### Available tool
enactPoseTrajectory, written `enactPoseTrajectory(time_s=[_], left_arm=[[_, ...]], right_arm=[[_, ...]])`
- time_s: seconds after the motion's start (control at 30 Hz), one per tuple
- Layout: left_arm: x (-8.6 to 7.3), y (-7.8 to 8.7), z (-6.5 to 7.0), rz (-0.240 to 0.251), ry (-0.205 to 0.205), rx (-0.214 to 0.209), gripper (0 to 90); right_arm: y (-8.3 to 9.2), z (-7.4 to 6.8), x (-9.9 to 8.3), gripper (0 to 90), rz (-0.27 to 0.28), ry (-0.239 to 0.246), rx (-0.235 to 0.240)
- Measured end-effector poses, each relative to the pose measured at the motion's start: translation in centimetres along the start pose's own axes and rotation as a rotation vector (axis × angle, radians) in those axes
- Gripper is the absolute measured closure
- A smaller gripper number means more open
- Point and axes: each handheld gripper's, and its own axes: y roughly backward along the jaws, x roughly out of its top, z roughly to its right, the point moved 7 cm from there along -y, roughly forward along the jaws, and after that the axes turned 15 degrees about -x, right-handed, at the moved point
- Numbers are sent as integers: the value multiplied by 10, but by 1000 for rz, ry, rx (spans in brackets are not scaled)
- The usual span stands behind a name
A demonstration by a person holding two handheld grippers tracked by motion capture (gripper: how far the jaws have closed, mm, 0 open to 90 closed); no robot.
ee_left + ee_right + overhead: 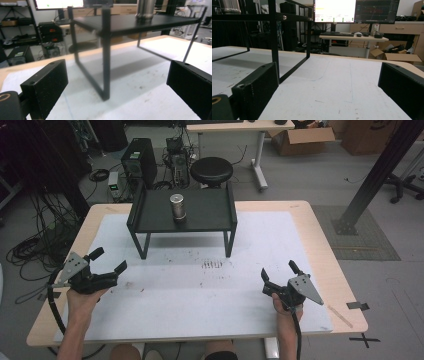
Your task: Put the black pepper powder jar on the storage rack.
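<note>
A person seated at a wooden worktop (320, 245) covered by a white mat (200, 290) holds a hand-held gripper in each hand, both resting low over the mat's near corners. The left hand-held gripper (109, 261) sits near the left edge with its jaws spread wide and nothing between them; its grey three-cornered plate (72, 266) points outward, and a black cable (54, 305) loops down past the forearm. The right hand-held gripper (280, 271) sits near the right edge, jaws likewise wide apart and empty.

At the far middle of the mat stands a black metal riser shelf (210, 215) on thin legs. A metal cylinder (177, 207) stands upright on its top, slightly left of centre, well apart from both grippers. In the left gripper view the shelf's near leg (106, 62) rises between the open jaws, with the cylinder's base (145, 10) above. In the right gripper view the shelf frame (274, 37) stands to the left, with a lit monitor (334, 10) and a desk (353, 37) beyond the worktop.

Behind the worktop are a black stool (211, 171), computer towers (139, 160) and cardboard boxes (302, 140) on the floor.
</note>
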Motion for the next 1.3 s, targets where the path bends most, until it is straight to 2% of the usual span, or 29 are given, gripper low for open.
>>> enactPoseTrajectory(time_s=[0.1,0.13,0.4,0.47,0.6,1.0,1.17,1.23,1.3], left_arm=[[-8,2,-2,10,6,14,40],[-13,5,-2,27,5,17,40],[-22,12,0,86,-24,21,41],[-23,13,1,87,-26,23,41],[-28,17,0,120,-21,27,41],[-45,22,2,128,-4,34,41],[-45,23,3,135,-17,32,44],[-45,23,6,145,-43,37,41],[-45,23,7,142,-50,38,30]], right_arm=[[0,0,0,25,0,-1,0],[0,0,0,25,0,-1,-1],[0,0,0,25,0,-1,-1],[0,0,0,25,0,-1,-1],[0,0,0,25,0,-1,-1],[0,0,0,26,0,0,-1],[0,0,0,27,-1,-1,-1],[0,0,0,27,-1,-3,0],[0,0,0,27,-1,-2,0]])
